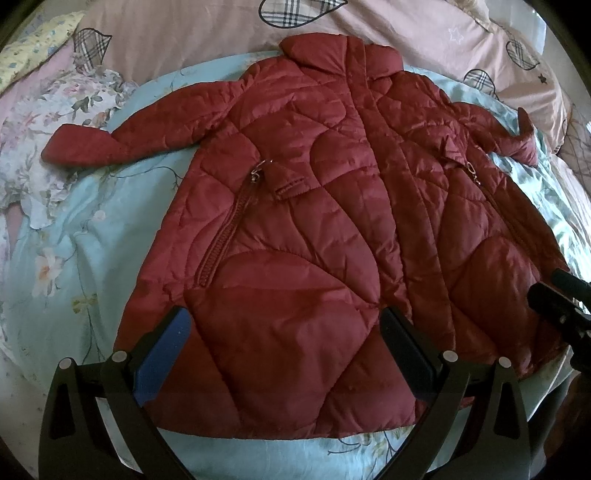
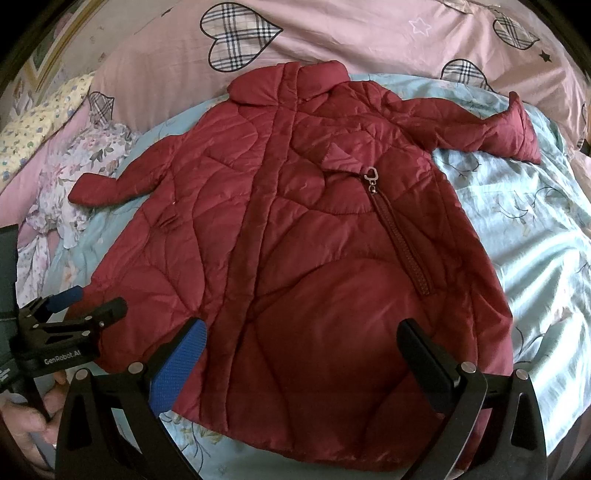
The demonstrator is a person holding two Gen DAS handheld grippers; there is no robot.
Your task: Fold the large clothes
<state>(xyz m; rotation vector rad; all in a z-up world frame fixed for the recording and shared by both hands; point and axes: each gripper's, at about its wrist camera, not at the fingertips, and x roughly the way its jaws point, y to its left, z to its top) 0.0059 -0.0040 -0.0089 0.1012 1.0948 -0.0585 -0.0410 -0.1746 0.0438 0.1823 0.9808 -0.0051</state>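
Pale blue floral sheet on the bed carries the red quilted coat spread flat, front up, collar toward the pink duvet; left wrist view: left tool released, fingers wide above the hem, no writing visible. Right wrist view: right tool likewise spread wide over the coat's hem, bare sheet right of it; the left tool at the left edge reads "GenRobot.AI", a hand below it.

You've got a bed covered in a light blue floral sheet. The dark red quilted coat lies flat on it, front up, sleeves spread. A pink quilt with plaid hearts lies behind the collar, floral bedding bunched at left.
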